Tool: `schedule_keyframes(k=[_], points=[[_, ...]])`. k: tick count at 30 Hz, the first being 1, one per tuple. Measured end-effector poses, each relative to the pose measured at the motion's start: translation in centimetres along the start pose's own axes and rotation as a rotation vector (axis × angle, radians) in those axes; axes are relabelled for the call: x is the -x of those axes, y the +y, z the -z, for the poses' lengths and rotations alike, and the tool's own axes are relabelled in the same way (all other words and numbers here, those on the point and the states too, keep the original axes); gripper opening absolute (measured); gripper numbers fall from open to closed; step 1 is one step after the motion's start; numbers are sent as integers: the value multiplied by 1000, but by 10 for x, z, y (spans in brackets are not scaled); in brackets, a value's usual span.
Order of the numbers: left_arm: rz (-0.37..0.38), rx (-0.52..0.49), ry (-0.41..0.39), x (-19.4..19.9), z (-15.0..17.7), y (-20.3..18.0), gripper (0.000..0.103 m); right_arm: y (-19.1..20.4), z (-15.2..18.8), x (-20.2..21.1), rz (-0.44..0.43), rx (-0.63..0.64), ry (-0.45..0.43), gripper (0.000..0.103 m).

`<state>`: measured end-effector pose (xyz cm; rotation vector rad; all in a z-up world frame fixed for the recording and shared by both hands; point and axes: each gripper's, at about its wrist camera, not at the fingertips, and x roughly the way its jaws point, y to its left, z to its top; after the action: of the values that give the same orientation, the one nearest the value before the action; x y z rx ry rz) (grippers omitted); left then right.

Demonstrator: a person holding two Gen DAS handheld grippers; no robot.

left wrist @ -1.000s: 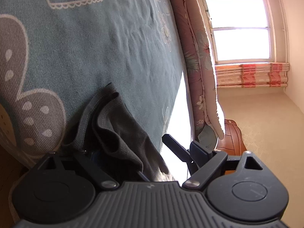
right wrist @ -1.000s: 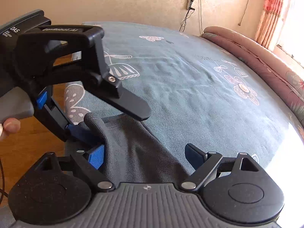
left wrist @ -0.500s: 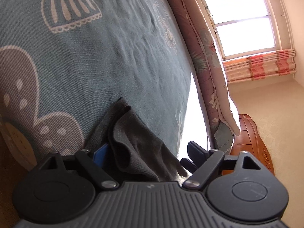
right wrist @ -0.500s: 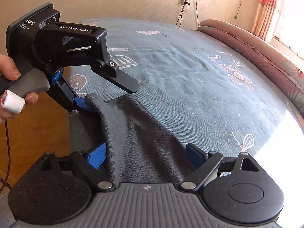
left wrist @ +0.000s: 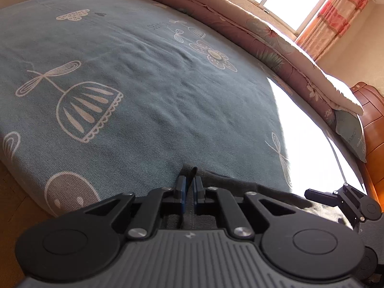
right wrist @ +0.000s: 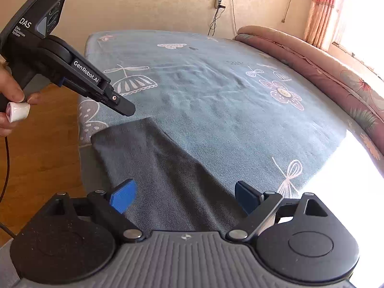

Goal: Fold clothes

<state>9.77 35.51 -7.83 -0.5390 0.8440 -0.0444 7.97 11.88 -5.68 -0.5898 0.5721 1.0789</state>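
Now, at the far left of the right wrist view, a person's hand (right wrist: 12, 96) is seen wrapped around the handle of the left gripper (right wrist: 126, 109). Its jaws have just been closing and are brought fully together, with nothing caught between them; half a second ago they stood apart at the garment's corner. The gripper has been lifted and rolled upright, clear of the cloth. The grey garment (right wrist: 153, 163), bunched up and raised earlier, is now laid flat near the front edge of the teal patterned bedsheet (right wrist: 216, 100), its far corner just below the left fingertips. The right gripper (right wrist: 184, 196) is held wide apart over the garment's near part, as before. A rolled pink quilt (right wrist: 312, 57) is seen along the right.
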Motion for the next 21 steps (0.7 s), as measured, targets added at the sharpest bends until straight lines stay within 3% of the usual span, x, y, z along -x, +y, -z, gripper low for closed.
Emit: schedule_keyframes(k=[2,5,10,13,14,15,18,19,21], points=[[16,34,5,3,4,11,4,-2,2,1,0,-10,4,93],[68,2,-1,12,10,6,16,-4,5,3,4,-11,8,93],[155,-232,41,4,22,-39,41,-9,14,4,2,-52,30,94],[91,-310,79,-19,27,-52,42,-9,19,3,5,-60,46,94],[41,-321,73,-26,26,-48,41,-9,21,4,9,-61,49,94],[5,-321,56,-29,23,-44,32,-11,23,6,13,-63,57,94],[-54,-307,26,-22,9,-43,32,-21,35,16,43,-80,83,94],[-69,-329,1,-18,6,-48,39,-25,40,20,55,-88,91,94],[-5,-384,-6,-13,6,-63,47,-37,53,30,90,-128,117,95]])
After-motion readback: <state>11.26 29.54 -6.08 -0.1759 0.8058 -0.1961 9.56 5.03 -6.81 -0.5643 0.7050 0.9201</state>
